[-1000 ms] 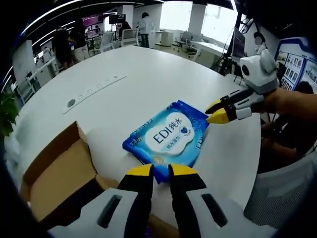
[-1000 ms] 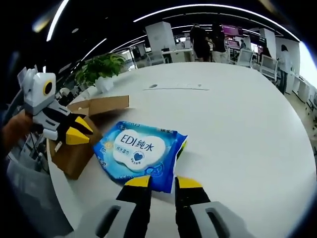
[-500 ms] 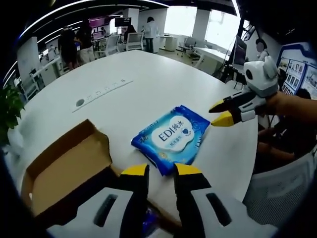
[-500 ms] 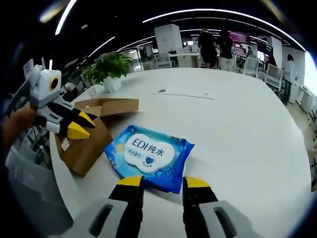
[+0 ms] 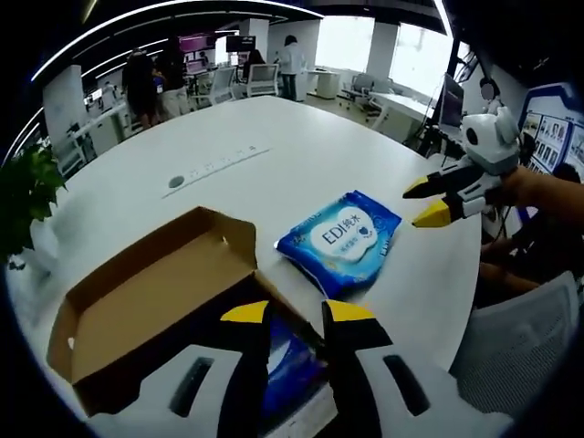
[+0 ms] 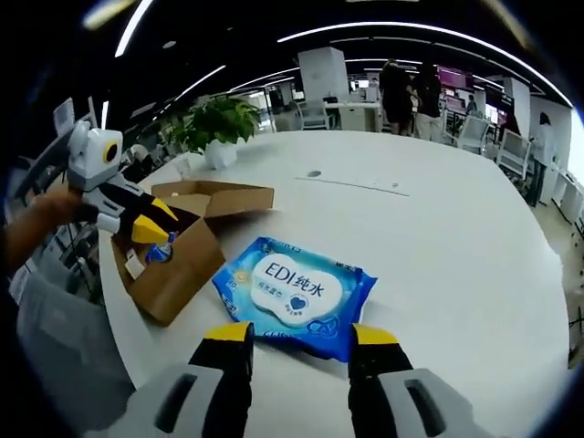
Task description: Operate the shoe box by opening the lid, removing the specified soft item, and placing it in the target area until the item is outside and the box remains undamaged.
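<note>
Left tool [image 5: 297, 312] jaws parted, empty; right tool [image 6: 300, 334] jaws parted, empty.

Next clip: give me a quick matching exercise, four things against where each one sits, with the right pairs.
Things:
1. wipes pack
2. cardboard box
3. potted plant
4. left gripper

Places:
A. at the table's far edge
B. flat on the white table, outside the box
C. at the table's near edge, lid open
D. held over the open box

Pairs: 1-B, 2-C, 3-A, 4-D
</note>
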The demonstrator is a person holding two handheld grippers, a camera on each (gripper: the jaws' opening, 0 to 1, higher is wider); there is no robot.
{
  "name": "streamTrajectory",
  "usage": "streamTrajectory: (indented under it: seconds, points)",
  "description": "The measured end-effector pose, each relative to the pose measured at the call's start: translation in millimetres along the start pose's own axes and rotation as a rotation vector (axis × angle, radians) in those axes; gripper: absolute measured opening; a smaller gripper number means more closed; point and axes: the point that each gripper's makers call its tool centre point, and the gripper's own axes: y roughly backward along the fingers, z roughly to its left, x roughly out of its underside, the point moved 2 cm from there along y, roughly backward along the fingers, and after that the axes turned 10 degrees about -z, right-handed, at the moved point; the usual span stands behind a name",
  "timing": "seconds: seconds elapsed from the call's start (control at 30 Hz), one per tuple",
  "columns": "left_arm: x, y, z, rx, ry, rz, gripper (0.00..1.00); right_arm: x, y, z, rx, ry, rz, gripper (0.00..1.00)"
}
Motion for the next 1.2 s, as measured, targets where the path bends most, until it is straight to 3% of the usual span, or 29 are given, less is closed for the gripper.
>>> streamTrajectory:
  seconds: [0.63,0.9,1.2]
  points:
    - [33.9,37.0,37.6,-0.057,-0.003,0.018,0.3,-24.6,-18.2,37.7,-0.092,0.07,-0.007,0.46]
    - [50.4,41.8,50.9,-0.074,-0.017,0.047,0.29,-37.9,-32.1,63.2,-0.151,0.102,-0.017,0.46]
    - [58.2,39.1,62.1,-0.096,-0.024,0.054,0.27,-52.1,-49.9,95.3,-0.224,0.172,-0.029,0.45]
